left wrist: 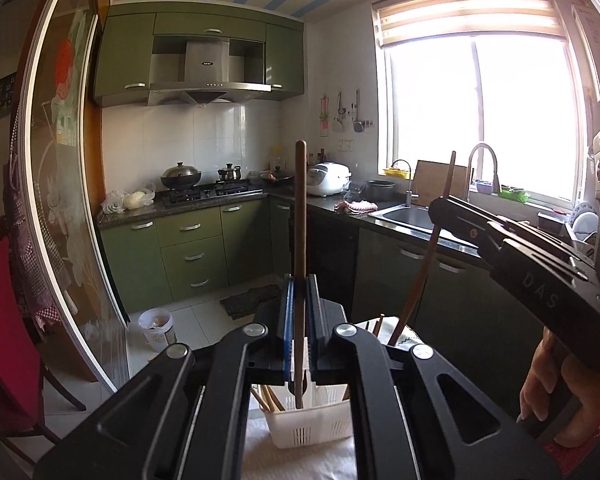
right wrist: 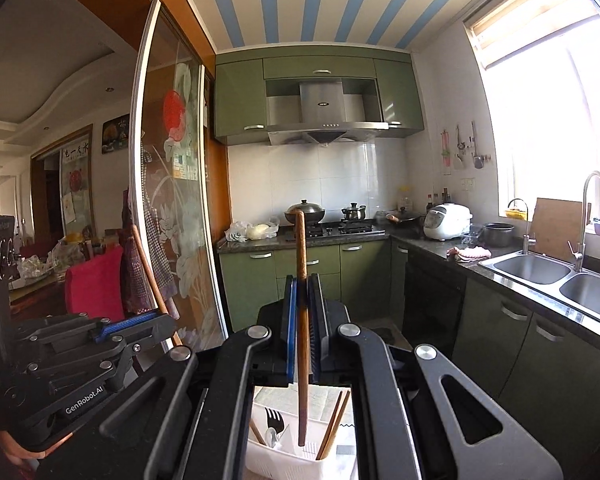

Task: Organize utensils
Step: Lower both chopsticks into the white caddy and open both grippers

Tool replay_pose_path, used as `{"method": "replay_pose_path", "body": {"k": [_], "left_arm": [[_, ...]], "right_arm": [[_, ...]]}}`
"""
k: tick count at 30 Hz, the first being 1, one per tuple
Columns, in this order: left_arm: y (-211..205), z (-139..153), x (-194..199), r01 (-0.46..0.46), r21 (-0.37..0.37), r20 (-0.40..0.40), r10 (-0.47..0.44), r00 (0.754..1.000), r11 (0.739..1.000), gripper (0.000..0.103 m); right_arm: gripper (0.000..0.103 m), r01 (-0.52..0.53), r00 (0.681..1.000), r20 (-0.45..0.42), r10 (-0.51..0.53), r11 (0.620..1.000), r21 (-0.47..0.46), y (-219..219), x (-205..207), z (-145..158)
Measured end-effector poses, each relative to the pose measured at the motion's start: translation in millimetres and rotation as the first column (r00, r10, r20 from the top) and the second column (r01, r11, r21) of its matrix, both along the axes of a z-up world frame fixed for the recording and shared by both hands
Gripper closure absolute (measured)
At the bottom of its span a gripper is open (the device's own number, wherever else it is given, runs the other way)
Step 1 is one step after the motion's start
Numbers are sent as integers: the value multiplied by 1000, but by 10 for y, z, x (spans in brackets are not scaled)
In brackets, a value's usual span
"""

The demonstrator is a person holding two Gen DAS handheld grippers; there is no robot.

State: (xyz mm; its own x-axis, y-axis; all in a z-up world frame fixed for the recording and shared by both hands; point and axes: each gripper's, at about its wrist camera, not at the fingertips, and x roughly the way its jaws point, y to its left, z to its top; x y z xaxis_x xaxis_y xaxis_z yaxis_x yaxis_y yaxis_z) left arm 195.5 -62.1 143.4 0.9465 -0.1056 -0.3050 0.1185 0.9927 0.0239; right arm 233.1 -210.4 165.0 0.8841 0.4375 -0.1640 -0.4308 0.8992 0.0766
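I have the left gripper [left wrist: 299, 300] clamped on a wooden chopstick [left wrist: 300, 216], upright over the white basket [left wrist: 312, 420]. My right gripper [right wrist: 303, 304] pinches a second stick [right wrist: 300, 256] above that basket. Both look light, stiff and smooth, so I judge a mid-shaft grip safest. Beyond the basket, forks [right wrist: 274, 420] and chopsticks stand sorted.

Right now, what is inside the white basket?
Inside the white basket stand a black fork and brown chopsticks. The chopstick held by the right gripper points down into it. The gripper bodies cover the basket's sides and floor.
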Motion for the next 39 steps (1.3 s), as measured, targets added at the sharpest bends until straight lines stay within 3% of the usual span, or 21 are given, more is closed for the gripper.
{"method": "replay_pose_path", "body": {"k": [11, 23, 25, 27, 32, 34, 36, 37, 39], "left_arm": [[-67, -658, 680, -26, 0, -159, 26, 987, 1000, 97], [2, -1131, 750, -42, 12, -239, 44, 970, 999, 96], [47, -1158, 742, -53, 16, -238, 55, 970, 998, 86], [80, -1160, 702, -60, 15, -228, 62, 972, 998, 68], [71, -1016, 475, -63, 26, -193, 67, 979, 998, 66], [86, -886, 291, -63, 9, -159, 64, 985, 998, 57], [91, -752, 49, -70, -2, -104, 69, 992, 998, 36], [90, -697, -92, -77, -5, -71, 76, 995, 997, 33], [69, -628, -369, -87, -1, -17, 87, 996, 996, 23]], "right_arm": [[97, -14, 987, -163, 9, 999, -29, 113, 726, -669], [96, -39, 959, -285, 14, 996, -83, 267, 908, -1327], [95, -45, 955, -295, 19, 996, -80, 274, 892, -1393], [89, -47, 955, -297, 20, 996, -82, 265, 863, -1429], [86, -49, 964, -265, 33, 997, -52, 180, 612, -1318], [78, -44, 973, -228, 33, 998, -42, 97, 409, -1202], [69, -41, 980, -194, 34, 999, -30, 4, 162, -1099], [68, -41, 983, -180, 35, 999, -27, -47, 34, -1052], [56, -33, 987, -158, 28, 999, -30, -151, -232, -1001]]}}
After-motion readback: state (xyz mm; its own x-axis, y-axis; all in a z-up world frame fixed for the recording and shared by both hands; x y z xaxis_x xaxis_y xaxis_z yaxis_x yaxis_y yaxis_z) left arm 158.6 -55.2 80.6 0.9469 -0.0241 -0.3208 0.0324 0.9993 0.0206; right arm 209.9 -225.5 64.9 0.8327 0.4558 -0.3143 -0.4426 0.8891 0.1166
